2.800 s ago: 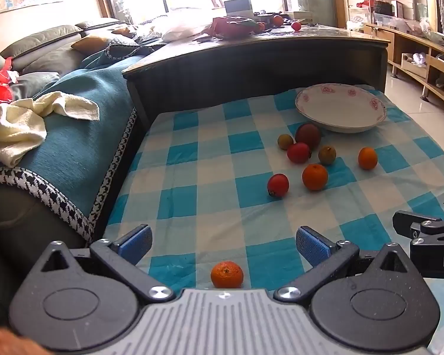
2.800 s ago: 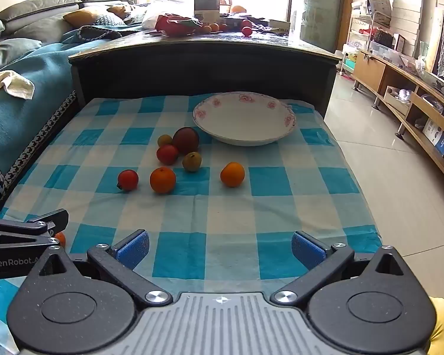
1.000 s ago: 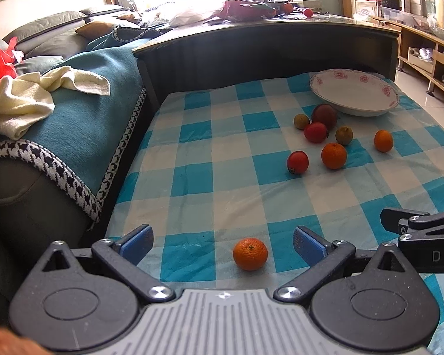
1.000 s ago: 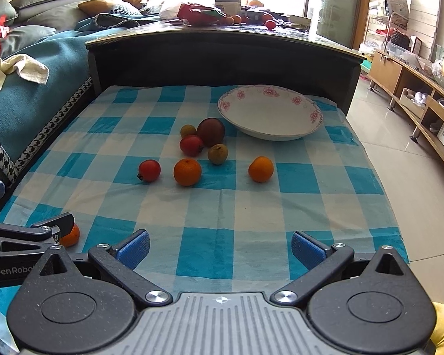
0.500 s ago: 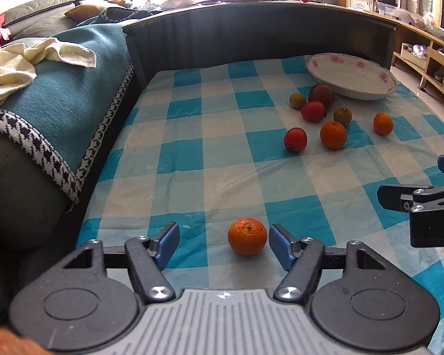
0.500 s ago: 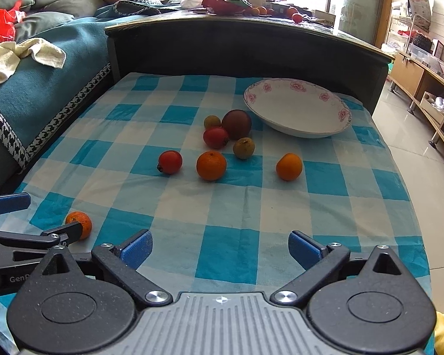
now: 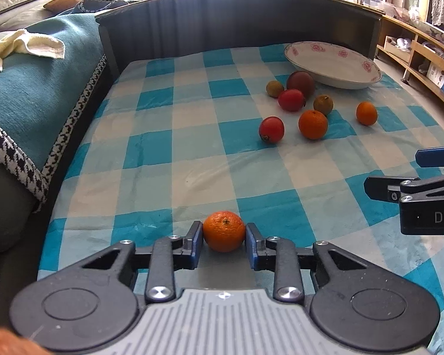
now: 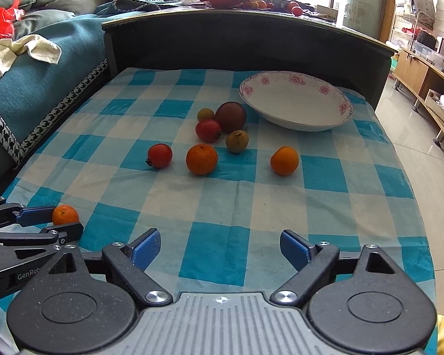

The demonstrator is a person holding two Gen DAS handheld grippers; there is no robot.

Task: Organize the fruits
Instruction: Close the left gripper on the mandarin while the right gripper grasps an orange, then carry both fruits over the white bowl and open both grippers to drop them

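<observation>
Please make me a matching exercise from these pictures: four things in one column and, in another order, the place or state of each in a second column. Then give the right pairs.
Things:
1. left gripper
2. right gripper
3. floral plate
4. dark red round fruit

Places or states:
A. holds nothing, at the far end of the cloth
B. open, above bare cloth
C. shut on the near orange
D. just left of the plate, among small fruits

Pairs: 1-C, 2-B, 3-A, 4-D
</observation>
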